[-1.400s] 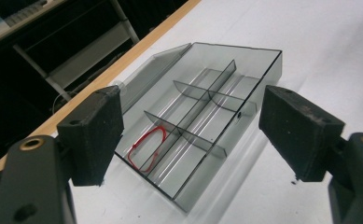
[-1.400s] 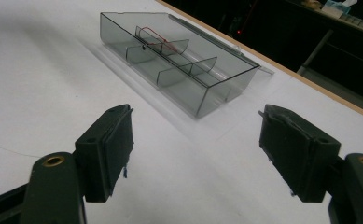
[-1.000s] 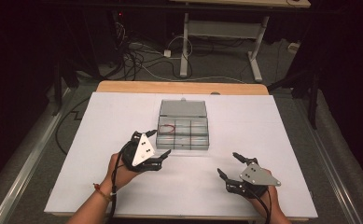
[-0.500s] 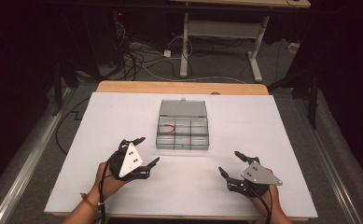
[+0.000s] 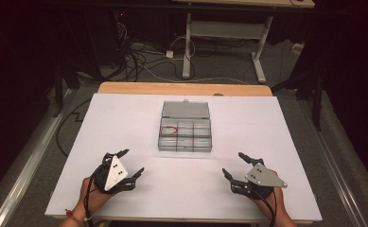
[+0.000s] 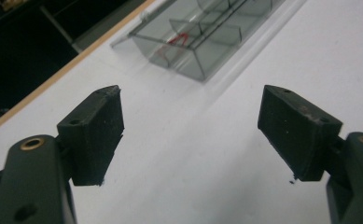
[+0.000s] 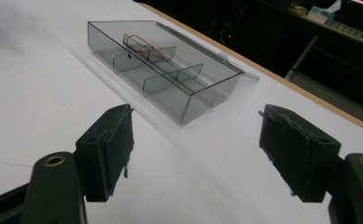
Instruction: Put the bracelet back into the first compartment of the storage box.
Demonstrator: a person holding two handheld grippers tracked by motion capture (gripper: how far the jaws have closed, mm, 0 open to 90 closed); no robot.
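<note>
Inside box (image 5: 185, 132): perhaps red band (image 5: 170, 129).

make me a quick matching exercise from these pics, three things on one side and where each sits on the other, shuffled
Things:
1. clear compartment box
2. left gripper
3. right gripper
4. red loop

Places:
A. near right of the white sheet, jaws open
B. inside a box compartment
C. middle of the white sheet, lid folded back
D. near left of the white sheet, jaws open

Pairs: 1-C, 2-D, 3-A, 4-B
</note>
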